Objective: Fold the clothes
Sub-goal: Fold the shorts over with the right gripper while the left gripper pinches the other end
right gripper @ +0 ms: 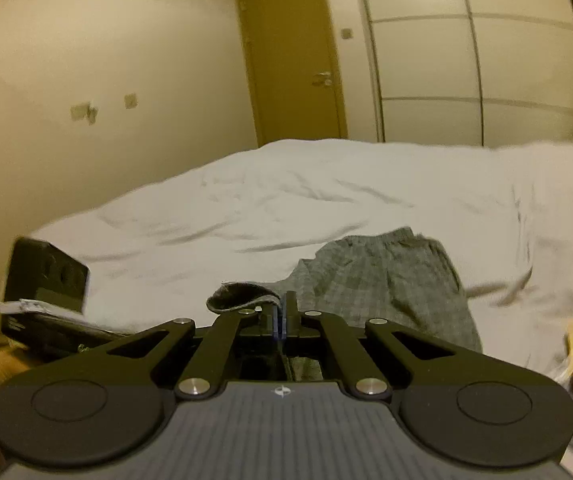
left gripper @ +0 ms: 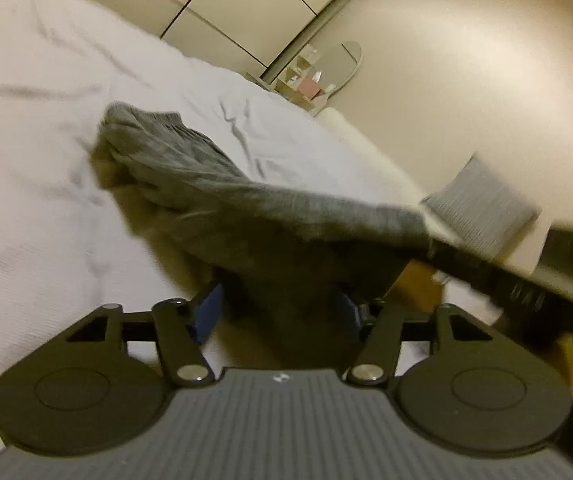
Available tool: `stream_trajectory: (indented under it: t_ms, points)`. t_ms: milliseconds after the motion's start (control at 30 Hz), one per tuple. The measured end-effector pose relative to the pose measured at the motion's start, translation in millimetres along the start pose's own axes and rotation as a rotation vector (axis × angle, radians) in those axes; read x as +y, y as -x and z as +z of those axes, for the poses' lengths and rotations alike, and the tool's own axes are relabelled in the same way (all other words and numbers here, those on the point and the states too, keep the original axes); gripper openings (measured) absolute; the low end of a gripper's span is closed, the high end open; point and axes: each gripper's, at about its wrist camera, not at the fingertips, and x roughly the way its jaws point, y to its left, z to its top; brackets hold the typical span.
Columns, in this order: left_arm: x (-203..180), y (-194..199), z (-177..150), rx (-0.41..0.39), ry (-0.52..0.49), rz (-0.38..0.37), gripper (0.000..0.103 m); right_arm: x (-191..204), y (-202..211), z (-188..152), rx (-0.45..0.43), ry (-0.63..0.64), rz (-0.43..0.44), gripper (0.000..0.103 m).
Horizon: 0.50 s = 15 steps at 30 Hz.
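Grey checked shorts lie partly on the white bed, with one edge lifted and stretched toward the right. In the left wrist view my left gripper is open, its blue pads wide apart, and the dark cloth hangs in the gap between them. My right gripper is shut on a folded edge of the shorts, pads pressed together. The right gripper's black fingers show at the raised corner of the cloth. The left gripper's black body appears at the left of the right wrist view.
A rumpled white sheet covers the bed. A grey ribbed pillow lies near the bed's far edge. Wardrobe doors, a closed door and an oval mirror on a small shelf stand beyond the bed.
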Motion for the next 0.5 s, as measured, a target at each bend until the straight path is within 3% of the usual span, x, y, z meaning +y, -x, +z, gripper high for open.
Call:
stream_trajectory:
  t_ms: [33,100,333,500]
  points:
    - [-1,-1,1,0.005,0.012,-0.01,0.02,-3,-1,0,-0.003,-0.018,-0.001,0.0]
    - [-6,0,2,0.01,-0.002,0.009,0.0,-7,-4,0,-0.006,-0.036,-0.011,0.0]
    - [-24,65,6,-0.066,-0.132,0.176,0.0,-10,-2,-3,-0.012,-0.082,-0.007,0.0]
    - [-24,96,-8,-0.002,-0.225,0.327,0.0,4,-19,-15,0.046,-0.062,0.044,0.0]
